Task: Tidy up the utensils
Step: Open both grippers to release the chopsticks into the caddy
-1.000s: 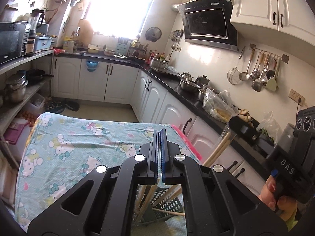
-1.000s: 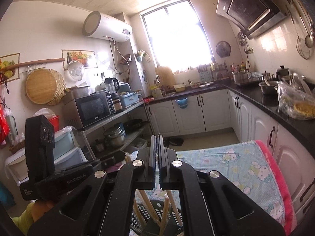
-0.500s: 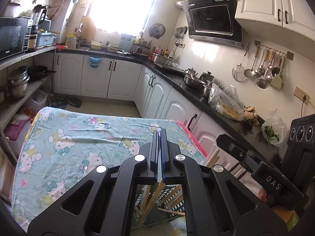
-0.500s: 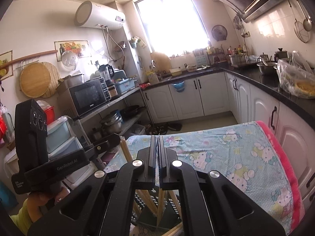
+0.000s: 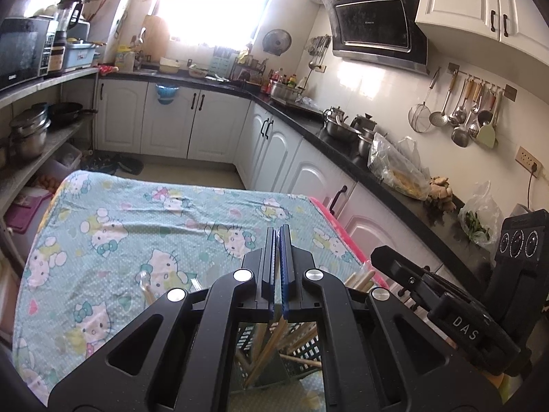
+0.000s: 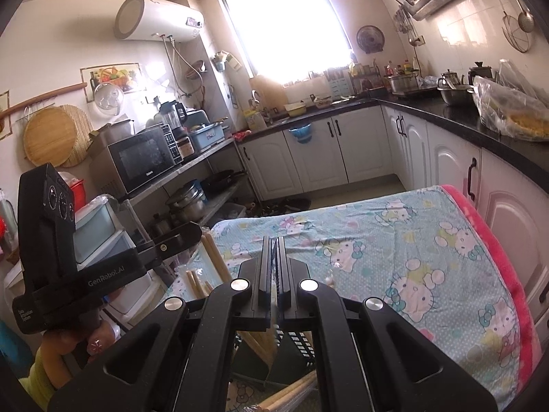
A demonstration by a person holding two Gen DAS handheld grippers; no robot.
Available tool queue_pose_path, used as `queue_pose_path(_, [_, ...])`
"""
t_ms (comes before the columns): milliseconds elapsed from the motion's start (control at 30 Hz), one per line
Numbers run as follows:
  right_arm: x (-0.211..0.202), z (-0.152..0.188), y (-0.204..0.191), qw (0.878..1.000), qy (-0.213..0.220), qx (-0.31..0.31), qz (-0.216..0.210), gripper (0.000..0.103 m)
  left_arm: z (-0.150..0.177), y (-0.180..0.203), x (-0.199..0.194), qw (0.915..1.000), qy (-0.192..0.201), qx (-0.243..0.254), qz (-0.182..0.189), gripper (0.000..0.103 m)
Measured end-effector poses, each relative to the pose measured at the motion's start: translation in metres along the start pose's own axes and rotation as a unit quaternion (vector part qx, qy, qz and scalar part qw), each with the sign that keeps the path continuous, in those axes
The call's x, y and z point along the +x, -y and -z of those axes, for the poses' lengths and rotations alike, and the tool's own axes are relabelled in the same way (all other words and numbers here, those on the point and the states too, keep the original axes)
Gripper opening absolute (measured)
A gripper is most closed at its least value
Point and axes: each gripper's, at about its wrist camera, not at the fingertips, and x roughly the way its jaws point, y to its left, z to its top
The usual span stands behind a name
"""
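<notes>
My left gripper (image 5: 278,231) is shut, its blue pads together; in the right wrist view it (image 6: 197,233) sits just above a bundle of wooden chopsticks (image 6: 214,257) in a clear plastic bag (image 6: 192,267). My right gripper (image 6: 271,240) is shut too. In the left wrist view its tip (image 5: 375,254) stands right over the chopstick ends (image 5: 358,279). Each gripper seems to pinch an edge of that thin bag. Below both, a dark slotted basket (image 5: 305,346) (image 6: 302,346) holds several chopsticks (image 5: 271,343) leaning at angles.
The table wears a turquoise cartoon-cat cloth (image 5: 137,213) with a pink edge (image 6: 480,226). White cabinets under a black counter (image 5: 343,151) run along the right. Shelves with a microwave (image 6: 144,161) and pots stand at the left. A hand (image 6: 99,340) holds the left gripper's handle.
Both grippers have sunk toward the table and the basket. The chopstick bundle beside them hangs lower, with less of it showing. Both pairs of jaws stayed shut.
</notes>
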Motion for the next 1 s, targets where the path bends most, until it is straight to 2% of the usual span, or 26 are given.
queue_pose_path(300, [-0.005,0.007,0.01,1.0,-0.005,0.014,0.009,0.004,0.015,-0.003,0.007,0.9998,-0.019,-0.008,0.001,0.001])
queue_pose_path(367, [-0.007,0.009,0.013,1.0,-0.005,0.018,0.012,0.014,0.017,-0.004,0.008,0.9997,-0.022,-0.009,0.0,0.001])
queue_pose_path(433, [-0.009,0.011,0.015,1.0,-0.006,0.021,0.013,0.02,0.02,-0.006,0.008,0.9996,-0.025,-0.01,-0.002,0.001])
queue_pose_path(533, [-0.011,0.014,0.018,1.0,-0.007,0.025,0.014,0.02,0.024,-0.008,0.007,0.9995,-0.03,-0.013,-0.003,0.001])
queue_pose_path(733, [-0.016,0.018,0.019,0.999,-0.01,0.024,0.019,0.031,0.03,-0.011,0.005,0.9992,-0.036,-0.014,-0.01,0.001])
queue_pose_path(833, [-0.019,0.02,0.018,1.0,-0.011,0.019,0.023,0.033,0.034,-0.013,0.003,0.999,-0.039,-0.015,-0.012,0.001])
queue_pose_path(933, [-0.022,0.023,0.018,0.999,-0.014,0.015,0.028,0.037,0.037,-0.014,0.0,0.9989,-0.043,-0.012,-0.017,0.006])
queue_pose_path(1000, [-0.023,0.026,0.018,0.999,-0.017,0.013,0.03,0.039,0.039,-0.014,-0.001,0.9988,-0.045,-0.013,-0.017,0.014])
